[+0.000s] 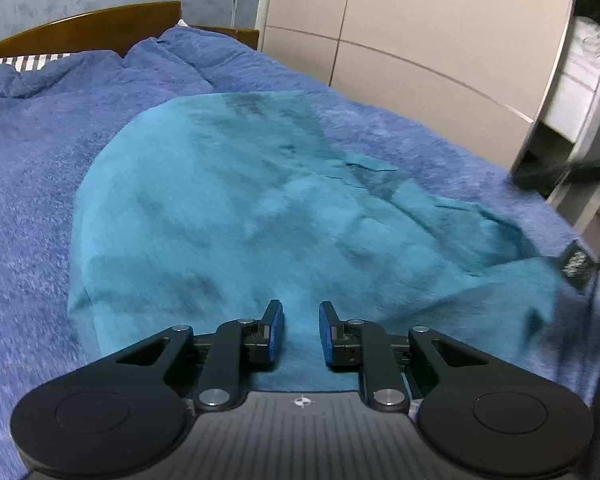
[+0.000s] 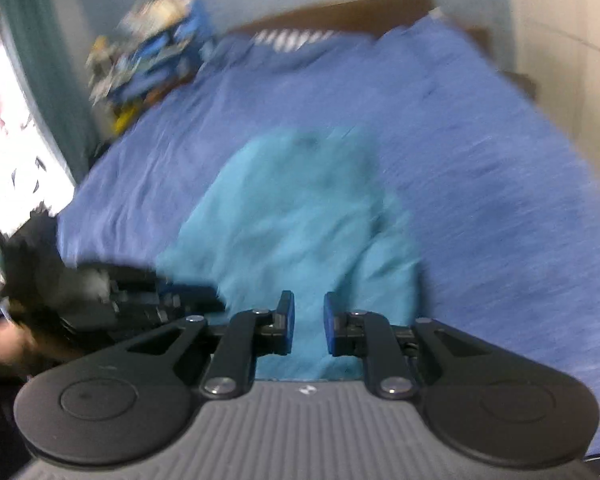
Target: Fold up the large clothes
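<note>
**Garment flat, both grippers free**

The teal garment (image 1: 260, 208) lies spread on the blue bedspread (image 1: 32, 200), just ahead of your fingertips, ready for folding. Your left gripper (image 1: 301, 330) and right gripper (image 2: 309, 322) both stand partly open, holding nothing.

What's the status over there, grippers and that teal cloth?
Left gripper open, empty. Right gripper open, empty. Teal garment lies rumpled on the blue bedspread. Nothing in the way.
</note>
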Demonstrator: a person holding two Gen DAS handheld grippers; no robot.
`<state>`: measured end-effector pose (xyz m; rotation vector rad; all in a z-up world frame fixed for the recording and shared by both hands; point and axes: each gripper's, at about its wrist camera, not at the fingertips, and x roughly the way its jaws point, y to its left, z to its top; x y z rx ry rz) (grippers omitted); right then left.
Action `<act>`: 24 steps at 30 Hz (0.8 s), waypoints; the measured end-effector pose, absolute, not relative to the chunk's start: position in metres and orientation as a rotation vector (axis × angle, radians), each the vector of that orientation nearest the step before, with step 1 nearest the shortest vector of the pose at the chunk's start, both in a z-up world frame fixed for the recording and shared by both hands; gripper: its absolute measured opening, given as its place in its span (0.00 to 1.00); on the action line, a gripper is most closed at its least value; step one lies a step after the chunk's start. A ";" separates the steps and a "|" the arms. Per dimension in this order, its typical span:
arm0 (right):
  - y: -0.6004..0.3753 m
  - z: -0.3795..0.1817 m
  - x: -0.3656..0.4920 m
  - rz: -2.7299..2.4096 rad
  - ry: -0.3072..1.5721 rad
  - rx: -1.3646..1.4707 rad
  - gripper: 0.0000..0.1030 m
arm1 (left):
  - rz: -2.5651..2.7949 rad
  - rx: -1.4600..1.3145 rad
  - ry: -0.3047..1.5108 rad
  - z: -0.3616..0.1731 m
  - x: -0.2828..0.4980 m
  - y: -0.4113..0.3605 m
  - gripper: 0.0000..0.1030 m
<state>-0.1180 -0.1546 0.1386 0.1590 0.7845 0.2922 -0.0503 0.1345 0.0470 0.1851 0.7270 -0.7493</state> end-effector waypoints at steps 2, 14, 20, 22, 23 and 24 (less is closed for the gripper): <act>-0.129 0.114 -0.116 0.293 0.834 0.073 0.12 | -0.761 0.182 0.701 0.049 -0.065 0.138 0.17; -0.127 0.102 -0.127 0.251 0.800 0.058 0.12 | -0.786 0.236 0.575 0.061 -0.146 0.195 0.17; -0.140 0.084 -0.119 0.208 0.848 0.056 0.11 | -0.783 0.255 0.652 0.031 -0.137 0.189 0.16; -0.150 0.077 -0.112 0.193 0.879 0.094 0.11 | -0.784 0.260 0.650 0.022 -0.137 0.191 0.16; -0.155 0.076 -0.111 0.196 0.887 0.121 0.11 | -0.789 0.249 0.652 0.019 -0.136 0.193 0.16; -0.157 0.076 -0.110 0.197 0.889 0.130 0.11 | -0.790 0.227 0.659 0.018 -0.134 0.196 0.16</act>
